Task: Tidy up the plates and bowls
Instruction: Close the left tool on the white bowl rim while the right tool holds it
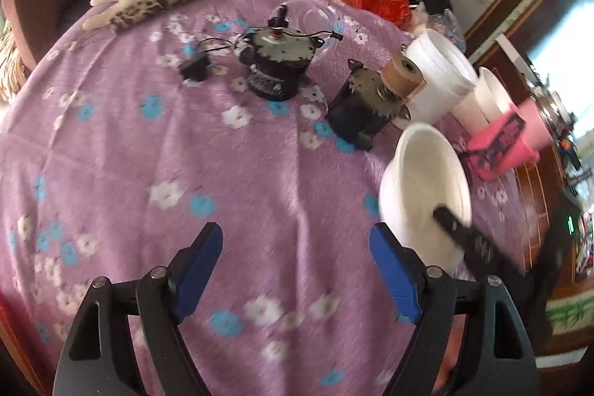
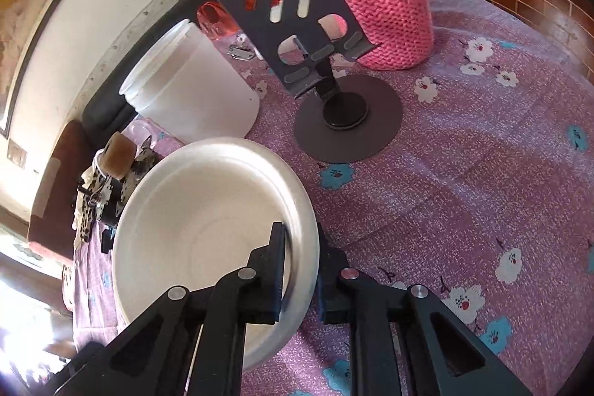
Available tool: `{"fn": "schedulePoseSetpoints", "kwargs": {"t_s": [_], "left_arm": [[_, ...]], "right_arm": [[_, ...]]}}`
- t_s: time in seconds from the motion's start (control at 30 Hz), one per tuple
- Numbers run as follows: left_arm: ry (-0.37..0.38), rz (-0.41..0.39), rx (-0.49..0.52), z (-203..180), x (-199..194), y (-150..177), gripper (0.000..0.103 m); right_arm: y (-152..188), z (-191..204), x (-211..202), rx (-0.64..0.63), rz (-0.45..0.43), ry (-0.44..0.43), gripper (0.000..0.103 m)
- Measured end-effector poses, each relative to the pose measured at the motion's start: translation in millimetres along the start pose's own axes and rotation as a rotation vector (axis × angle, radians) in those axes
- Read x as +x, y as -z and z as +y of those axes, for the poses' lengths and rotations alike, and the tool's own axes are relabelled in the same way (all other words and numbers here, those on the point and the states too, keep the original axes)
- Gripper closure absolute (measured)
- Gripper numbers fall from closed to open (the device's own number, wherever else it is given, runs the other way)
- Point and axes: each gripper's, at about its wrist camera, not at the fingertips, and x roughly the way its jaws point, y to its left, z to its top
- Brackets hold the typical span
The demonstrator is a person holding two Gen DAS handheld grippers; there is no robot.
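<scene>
So my right gripper (image 2: 300, 270) is pinched on the rim of the white bowl (image 2: 208, 229), held tilted over the table's (image 2: 482, 143) right edge. Left gripper (image 1: 297, 270) is spread wide, holding nothing. My worry: it's a thin rim grip, so the bowl could twist out, or swing into the phone stand (image 2: 315, 36) or white tub (image 2: 193, 80) nearby.

Open purple floral cloth (image 1: 230, 180) lies before the left tool (image 1: 296, 270). Farther on, two dark motors (image 1: 276, 65) stand in the way; white tubs (image 1: 440, 77) and a phone stand (image 2: 326, 69) crowd the right side.
</scene>
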Motion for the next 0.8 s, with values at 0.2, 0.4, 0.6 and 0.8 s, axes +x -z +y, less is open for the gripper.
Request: {"fn": "schedulePoseSetpoints", "kwargs": {"t_s": [0.2, 0.4, 0.6, 0.8], "left_arm": [[-0.127, 0.044, 0.072, -34, 28, -18, 0.022], [-0.11, 0.055, 0.063, -29, 27, -17, 0.022], [-0.046, 0.053, 0.023, -29, 29, -23, 0.022], [-0.059, 0.05, 0.042, -41, 43, -18, 0.022]], "right_arm": [[4, 13, -1, -0.065, -0.008, -0.02, 0.093], [3, 6, -3, -0.045, 0.005, -0.049, 0.094], [3, 1, -4, -0.032, 0.016, -0.06, 0.094], [3, -6, -7, -0.017, 0.023, -0.071, 0.094]]}}
